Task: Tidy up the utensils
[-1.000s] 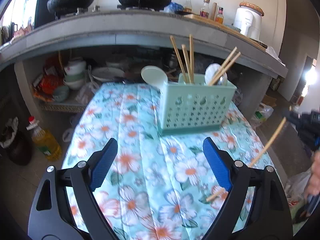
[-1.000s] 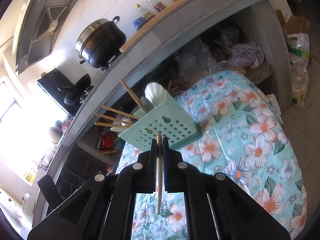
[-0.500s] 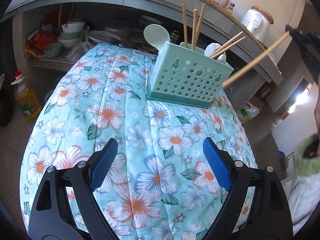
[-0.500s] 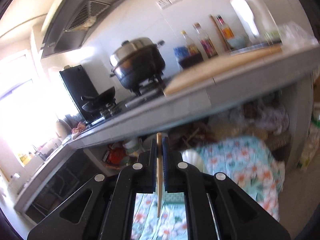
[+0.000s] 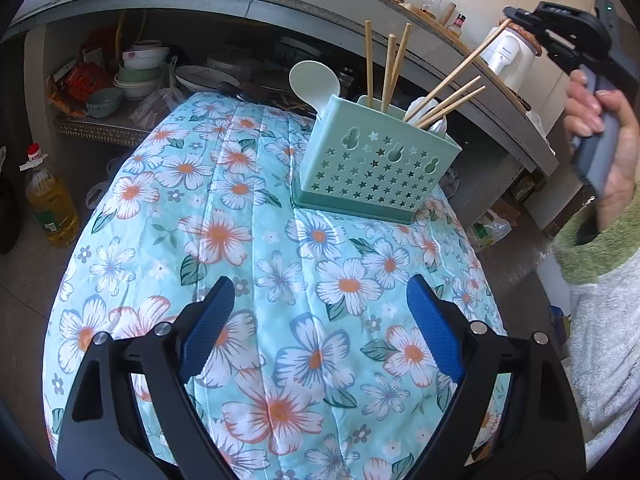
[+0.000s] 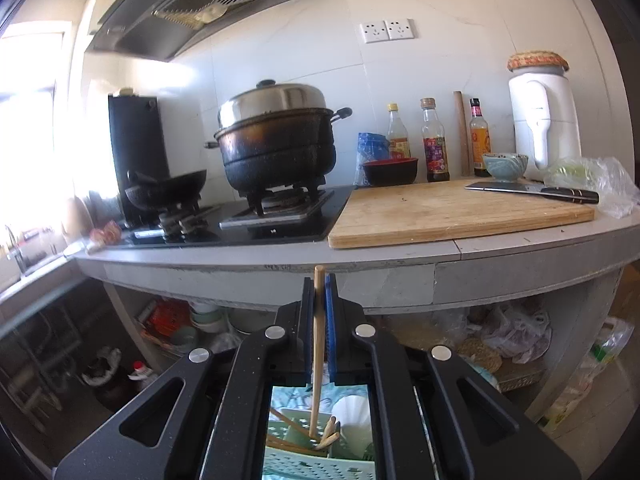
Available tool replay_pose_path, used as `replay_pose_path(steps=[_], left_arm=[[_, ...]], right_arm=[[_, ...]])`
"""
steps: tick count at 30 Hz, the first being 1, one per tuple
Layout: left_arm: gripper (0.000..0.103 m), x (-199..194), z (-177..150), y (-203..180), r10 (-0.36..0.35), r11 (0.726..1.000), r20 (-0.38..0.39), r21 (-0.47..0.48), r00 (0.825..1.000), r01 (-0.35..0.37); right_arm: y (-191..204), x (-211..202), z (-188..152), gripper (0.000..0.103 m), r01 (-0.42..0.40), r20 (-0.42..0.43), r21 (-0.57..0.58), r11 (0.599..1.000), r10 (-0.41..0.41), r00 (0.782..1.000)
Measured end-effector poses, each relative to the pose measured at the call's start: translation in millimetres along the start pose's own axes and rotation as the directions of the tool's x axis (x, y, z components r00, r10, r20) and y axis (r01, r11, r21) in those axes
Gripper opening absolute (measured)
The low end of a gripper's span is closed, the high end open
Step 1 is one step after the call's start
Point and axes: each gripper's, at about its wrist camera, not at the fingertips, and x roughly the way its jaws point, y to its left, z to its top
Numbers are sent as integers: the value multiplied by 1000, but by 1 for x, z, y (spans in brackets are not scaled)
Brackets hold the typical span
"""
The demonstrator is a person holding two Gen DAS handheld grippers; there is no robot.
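A mint green utensil holder (image 5: pixel 372 170) with star-shaped holes stands at the far side of the floral tablecloth (image 5: pixel 280 260). Several wooden chopsticks (image 5: pixel 386 68) and a pale spoon (image 5: pixel 316 84) stick up out of it. My left gripper (image 5: pixel 320 320) hovers open over the cloth in front of the holder, nothing between its blue pads. My right gripper (image 6: pixel 319 292) is shut on a single chopstick (image 6: pixel 317 360), whose lower tip reaches into the holder (image 6: pixel 320 460) beneath it. In the left wrist view that gripper (image 5: pixel 516 20) is up at the right, held by a hand, its chopstick (image 5: pixel 460 68) slanting down into the holder.
A grey kitchen counter (image 6: pixel 400 256) runs behind the table, with a cutting board (image 6: pixel 452 208), a cleaver (image 6: pixel 532 190), sauce bottles, a black pot (image 6: pixel 276 148) and a pan on the stove. Bowls and bags fill the shelf under it (image 5: pixel 136 76). An oil bottle (image 5: pixel 50 200) stands on the floor at left.
My right gripper rose and rolled upright with the chopstick, bringing its tip over and into the holder. The left gripper tilted down toward the cloth, then stayed almost still.
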Motion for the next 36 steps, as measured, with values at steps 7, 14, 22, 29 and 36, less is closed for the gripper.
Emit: replay_pose_path(steps=[7, 14, 22, 29, 36], left_arm=[[88, -6, 1, -2, -2, 1000, 16, 1, 1000, 2], [93, -19, 5, -16, 26, 998, 55, 55, 998, -29], [95, -36, 12, -34, 97, 991, 136, 75, 986, -108], [95, -45, 11, -47, 296, 945, 189, 87, 936, -316], [95, -52, 15, -49, 480, 863, 198, 67, 855, -500]], right_arm=[[11, 38, -50, 7, 7, -148, -75, 997, -18, 989], [0, -1, -52, 44, -12, -112, -19, 1000, 10, 994], [-8, -75, -86, 74, 46, -114, 35, 998, -42, 993], [19, -98, -176, 92, 219, -270, -96, 971, -238, 933], [28, -110, -218, 96, 294, -339, -129, 947, -321, 884]])
